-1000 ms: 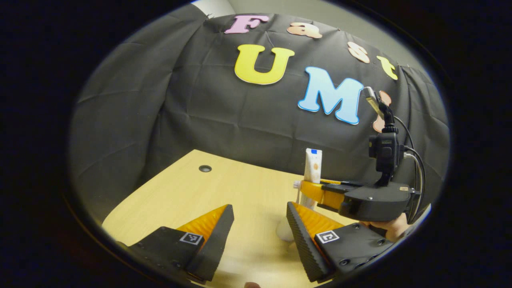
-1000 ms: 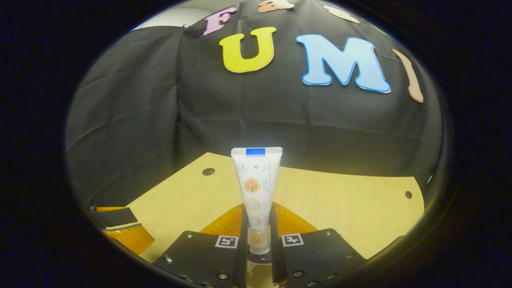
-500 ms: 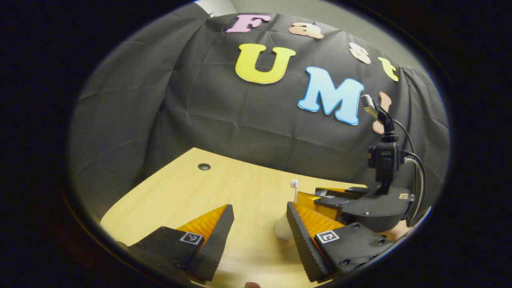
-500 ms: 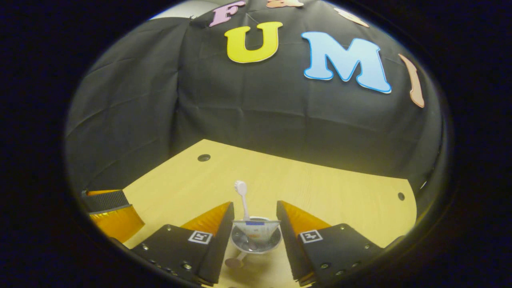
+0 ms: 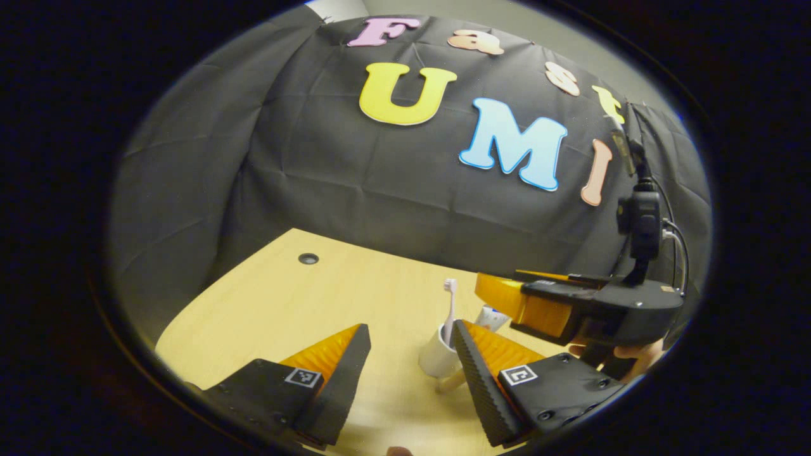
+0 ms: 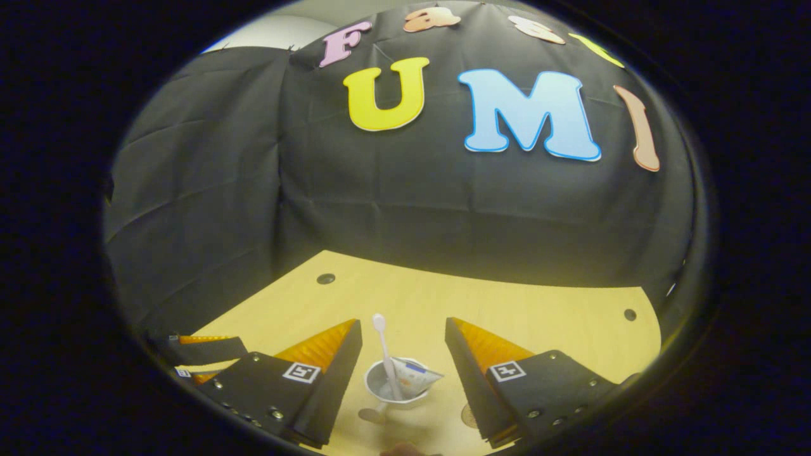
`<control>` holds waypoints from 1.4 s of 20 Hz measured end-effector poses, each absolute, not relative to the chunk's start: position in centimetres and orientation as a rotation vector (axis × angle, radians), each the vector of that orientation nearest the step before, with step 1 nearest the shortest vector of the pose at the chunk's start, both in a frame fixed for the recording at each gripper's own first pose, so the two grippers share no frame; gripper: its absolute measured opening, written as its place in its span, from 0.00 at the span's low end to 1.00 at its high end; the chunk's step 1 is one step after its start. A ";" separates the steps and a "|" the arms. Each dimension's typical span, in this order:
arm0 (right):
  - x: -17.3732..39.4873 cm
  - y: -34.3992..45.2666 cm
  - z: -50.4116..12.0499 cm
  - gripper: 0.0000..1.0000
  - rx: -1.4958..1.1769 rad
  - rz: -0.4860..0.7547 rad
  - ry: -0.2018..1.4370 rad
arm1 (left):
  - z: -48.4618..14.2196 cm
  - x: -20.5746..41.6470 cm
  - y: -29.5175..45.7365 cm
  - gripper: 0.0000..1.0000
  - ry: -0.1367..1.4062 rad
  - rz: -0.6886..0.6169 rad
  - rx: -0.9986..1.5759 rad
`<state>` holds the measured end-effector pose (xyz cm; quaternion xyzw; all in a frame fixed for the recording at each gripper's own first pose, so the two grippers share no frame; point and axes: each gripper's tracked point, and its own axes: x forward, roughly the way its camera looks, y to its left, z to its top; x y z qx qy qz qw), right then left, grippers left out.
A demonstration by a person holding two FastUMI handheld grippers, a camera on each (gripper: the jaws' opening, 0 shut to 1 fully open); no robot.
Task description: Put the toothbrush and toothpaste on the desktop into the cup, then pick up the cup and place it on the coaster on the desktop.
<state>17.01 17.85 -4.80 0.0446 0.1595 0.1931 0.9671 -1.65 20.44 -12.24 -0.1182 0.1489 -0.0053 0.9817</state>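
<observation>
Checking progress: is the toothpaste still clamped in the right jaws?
No, the toothpaste sits in the cup beside the toothbrush, jaws open.

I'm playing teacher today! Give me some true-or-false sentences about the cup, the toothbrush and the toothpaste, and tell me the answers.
1. The toothbrush stands in the white cup. True.
2. The toothpaste tube lies flat on the wooden desktop. False: it sits in the cup, leaning on the rim.
3. The right gripper is squeezing the toothpaste tube. False: its fingers are spread apart above the cup and hold nothing.
4. The left gripper is open. True.
5. The cup is tipped over on its side. False: it stands upright with its mouth up.
</observation>
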 end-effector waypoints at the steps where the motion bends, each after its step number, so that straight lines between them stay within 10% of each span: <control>1: 16.8 17.0 -4.2 0.82 0.092 0.379 0.309 | -12.3 -1.4 19.9 0.87 0.305 -0.020 -0.236; 28: 9.2 -2.0 -10.5 0.82 0.218 0.129 0.537 | -25.7 6.3 9.9 0.87 0.929 -0.110 -0.044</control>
